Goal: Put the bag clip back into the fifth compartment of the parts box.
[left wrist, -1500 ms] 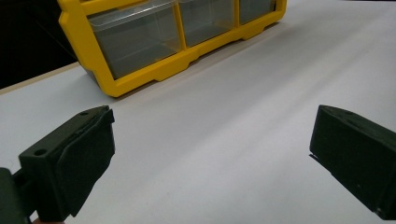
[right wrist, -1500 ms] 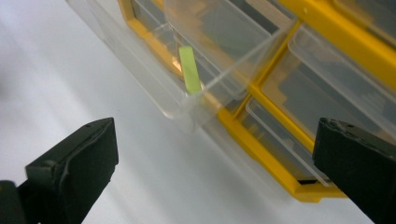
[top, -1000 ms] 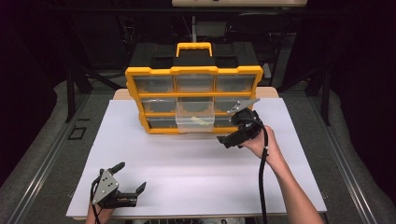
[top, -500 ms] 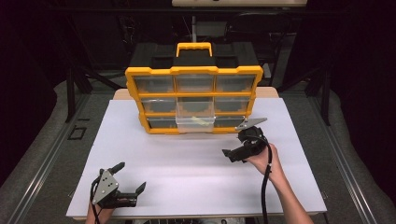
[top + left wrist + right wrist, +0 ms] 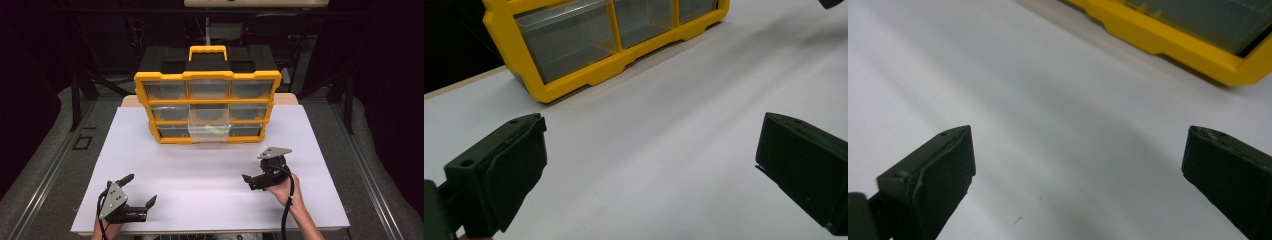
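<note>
Right gripper (image 5: 250,175) is held low over the white table top (image 5: 200,170), jaws spread wide with nothing between them; its own view confirms the gap, with bare white surface showing between the two black pads (image 5: 933,175). Ahead of this gripper and to its left, well apart from it, stands the yellow drawer organiser (image 5: 207,107) with a black top and yellow carry handle (image 5: 207,50), three rows of three clear drawers. The middle drawer of the bottom row (image 5: 209,132) is pulled out towards the person, projecting past the yellow frame; a small yellowish item (image 5: 214,130) lies inside it, too small to identify. All other drawers sit flush. In the right gripper view the organiser's lower yellow edge (image 5: 1168,45) crosses the upper right corner, beyond the jaw tips and clear of them. Left gripper (image 5: 137,190) sits near the person's edge of the table, also spread wide and empty, the grey three-cornered plate (image 5: 114,199) showing on top. In its own view the organiser (image 5: 589,45) lies far ahead and slightly to the left of the jaws, with open table surface between. The two grippers are well apart from each other, each held in a hand (image 5: 282,189) entering from the near edge.
</note>
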### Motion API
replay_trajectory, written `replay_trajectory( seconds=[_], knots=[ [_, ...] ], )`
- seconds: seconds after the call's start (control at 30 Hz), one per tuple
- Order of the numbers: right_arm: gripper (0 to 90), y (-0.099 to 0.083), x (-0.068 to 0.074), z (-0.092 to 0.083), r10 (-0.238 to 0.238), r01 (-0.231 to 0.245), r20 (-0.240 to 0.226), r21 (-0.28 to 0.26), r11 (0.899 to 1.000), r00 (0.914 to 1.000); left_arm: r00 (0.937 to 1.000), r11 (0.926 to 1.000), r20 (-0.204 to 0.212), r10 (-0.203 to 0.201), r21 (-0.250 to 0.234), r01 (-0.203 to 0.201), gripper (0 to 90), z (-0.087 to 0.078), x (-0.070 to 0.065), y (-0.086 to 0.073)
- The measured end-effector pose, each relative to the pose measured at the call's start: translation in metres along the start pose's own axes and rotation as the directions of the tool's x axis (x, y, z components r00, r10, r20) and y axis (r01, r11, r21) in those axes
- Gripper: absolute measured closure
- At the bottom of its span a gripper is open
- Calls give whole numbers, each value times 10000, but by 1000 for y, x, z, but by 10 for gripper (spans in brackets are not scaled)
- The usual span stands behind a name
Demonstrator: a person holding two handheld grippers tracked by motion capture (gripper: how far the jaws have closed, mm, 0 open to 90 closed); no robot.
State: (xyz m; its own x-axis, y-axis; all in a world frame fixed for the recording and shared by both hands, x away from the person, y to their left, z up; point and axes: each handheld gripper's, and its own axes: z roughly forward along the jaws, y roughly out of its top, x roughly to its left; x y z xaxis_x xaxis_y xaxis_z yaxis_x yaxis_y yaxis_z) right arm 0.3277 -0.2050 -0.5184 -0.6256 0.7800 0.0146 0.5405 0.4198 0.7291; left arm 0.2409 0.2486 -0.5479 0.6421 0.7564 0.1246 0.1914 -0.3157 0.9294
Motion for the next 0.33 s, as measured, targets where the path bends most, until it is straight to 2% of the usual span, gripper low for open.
replay_trajectory(
  seconds=[0.17,0.23,0.33],
  knots=[
    [0,-15,5,-2,-73,73,142,-4,10000,9999,10000,10000,44,33,31,-33,1,0,0,0],
    [0,-22,8,-4,-301,310,524,-180,9994,9982,10000,10000,58,33,25,-33,1,1,0,0],
    [0,-30,12,-10,-194,219,571,-433,9988,9982,10000,10000,56,49,31,-49,1,1,0,0]
  ],
)
